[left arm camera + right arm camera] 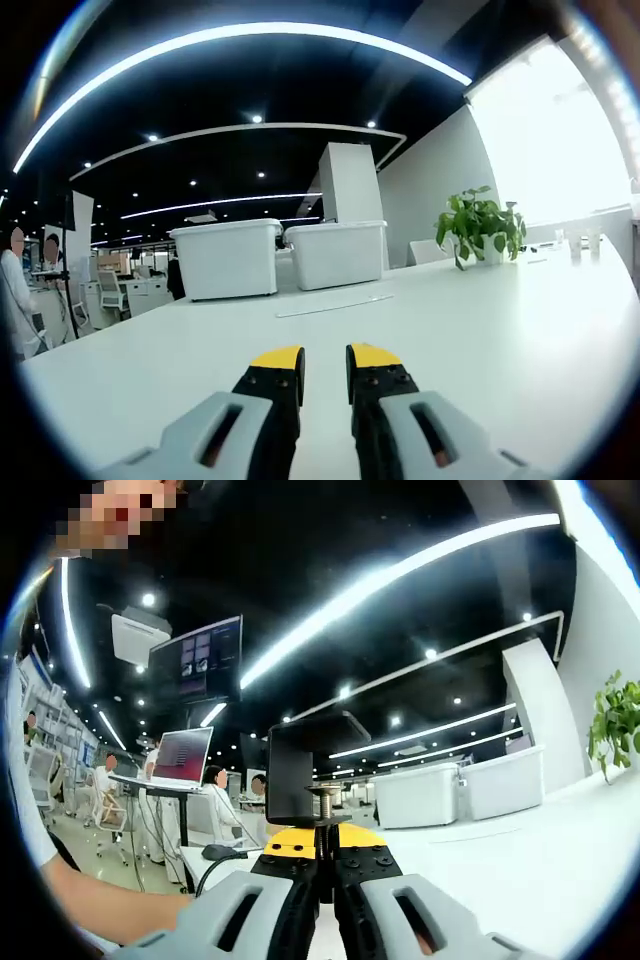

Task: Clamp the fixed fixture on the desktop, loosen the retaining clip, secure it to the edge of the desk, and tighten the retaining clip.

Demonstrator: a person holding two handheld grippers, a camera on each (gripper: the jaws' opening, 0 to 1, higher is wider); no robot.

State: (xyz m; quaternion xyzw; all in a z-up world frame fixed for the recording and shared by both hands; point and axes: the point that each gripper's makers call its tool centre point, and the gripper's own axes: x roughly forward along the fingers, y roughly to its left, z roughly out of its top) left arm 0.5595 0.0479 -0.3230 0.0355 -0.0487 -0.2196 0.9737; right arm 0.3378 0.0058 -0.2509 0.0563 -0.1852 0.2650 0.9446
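My right gripper [325, 848] is shut on the black clamp fixture [296, 770], a C-shaped bracket with a threaded metal screw [324, 805] running down between the yellow-tipped jaws. The fixture is held upright above the near edge of the white desk [520, 870]. In the left gripper view, my left gripper [326, 362] hovers low over the white desk [480, 330] with a narrow gap between its yellow-tipped jaws and nothing in it.
Two white storage bins [227, 258] [337, 253] stand at the desk's far side, with a thin flat strip [335, 305] in front of them and a potted plant [480, 226] to the right. A person's forearm [110, 910], a laptop on a stand [180, 758] and seated people lie left.
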